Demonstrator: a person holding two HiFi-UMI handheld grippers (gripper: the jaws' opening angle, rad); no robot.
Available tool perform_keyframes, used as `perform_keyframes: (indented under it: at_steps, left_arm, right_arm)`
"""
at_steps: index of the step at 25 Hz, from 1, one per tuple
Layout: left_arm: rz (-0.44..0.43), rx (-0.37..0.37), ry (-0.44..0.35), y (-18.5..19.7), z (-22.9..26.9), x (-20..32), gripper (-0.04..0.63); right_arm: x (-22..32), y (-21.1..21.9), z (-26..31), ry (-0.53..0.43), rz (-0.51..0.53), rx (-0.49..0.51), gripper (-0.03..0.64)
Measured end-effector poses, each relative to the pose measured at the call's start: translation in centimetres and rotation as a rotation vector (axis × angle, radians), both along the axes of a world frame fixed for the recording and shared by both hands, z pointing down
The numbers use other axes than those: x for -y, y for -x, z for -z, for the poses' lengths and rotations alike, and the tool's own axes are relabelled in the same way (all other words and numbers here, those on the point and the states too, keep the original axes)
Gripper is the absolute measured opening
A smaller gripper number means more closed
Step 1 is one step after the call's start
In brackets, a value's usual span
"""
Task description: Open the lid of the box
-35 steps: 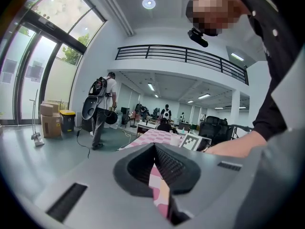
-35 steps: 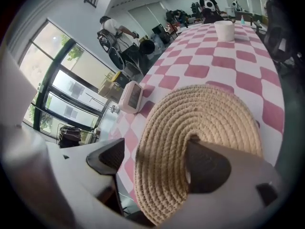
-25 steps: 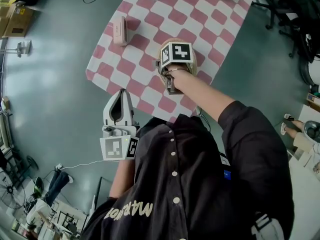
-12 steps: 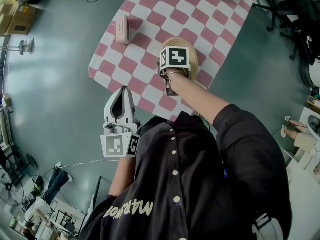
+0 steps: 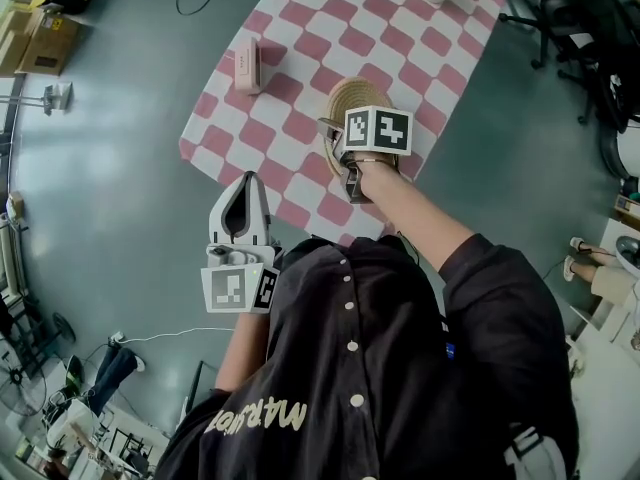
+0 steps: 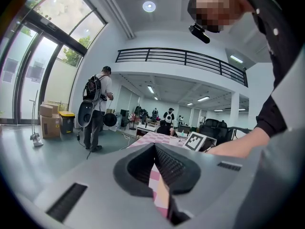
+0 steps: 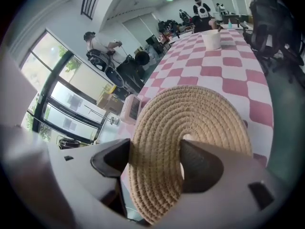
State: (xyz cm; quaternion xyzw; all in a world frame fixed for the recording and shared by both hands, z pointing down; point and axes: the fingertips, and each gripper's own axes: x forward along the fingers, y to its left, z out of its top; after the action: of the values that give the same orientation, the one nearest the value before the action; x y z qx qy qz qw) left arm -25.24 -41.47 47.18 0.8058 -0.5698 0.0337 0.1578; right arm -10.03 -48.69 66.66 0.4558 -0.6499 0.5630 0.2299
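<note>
Likely light yet stiff, the woven lid (image 7: 200, 113) near the counter's (image 5: 300, 28) near edge is clamped rim-to-centre in the right tool (image 7: 156, 152), whose jaws have just been closing; the left tool (image 6: 155, 151) idles, jaws together.

Left gripper (image 6: 155, 146) pointing out nearly level, jaws closed together, nothing between them. Just past the tips, the pink-checked surface (image 6: 158, 136), with a bare forearm (image 6: 238, 148) to its right. A person with a backpack (image 6: 97, 109) stands on the floor at left.
</note>
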Motion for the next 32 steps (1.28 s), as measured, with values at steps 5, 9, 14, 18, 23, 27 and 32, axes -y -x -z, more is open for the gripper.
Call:
perform_keyframes:
  at_steps: [5,9,14,18,23,27,32]
  left_arm:
    - [-0.026,0.002,-0.019,-0.8,0.7,0.2,0.011]
    - [-0.042,0.002,-0.046,-1.3,1.5,0.4,0.011]
    - [-0.056,0.004,-0.081,-1.5,2.5,0.7,0.011]
    - [-0.065,0.008,-0.111,-1.5,3.4,1.2,0.011]
    - [-0.076,0.012,-0.151,-1.4,5.0,1.4,0.011]
    - [-0.071,0.027,-0.170,-0.9,5.8,2.0,0.011]
    - [-0.062,0.025,-0.193,-0.1,6.8,2.5,0.011]
  right_arm:
    - [-0.1,-0.2,2.6,-0.081,-0.030,0.112,0.328]
    - [0.0,-1.1,5.2,-0.177,-0.072,0.189,0.327]
    - [-0.2,-2.6,10.2,-0.357,-0.117,0.323,0.327]
    - [-0.5,-3.9,14.1,-0.515,-0.102,0.375,0.327]
    - [-1.8,-5.1,18.7,-0.707,-0.083,0.430,0.327]
    - [-2.3,-8.0,21.0,-0.816,-0.149,0.356,0.327]
    - [-3.0,-11.5,22.9,-0.921,-0.178,0.218,0.325]
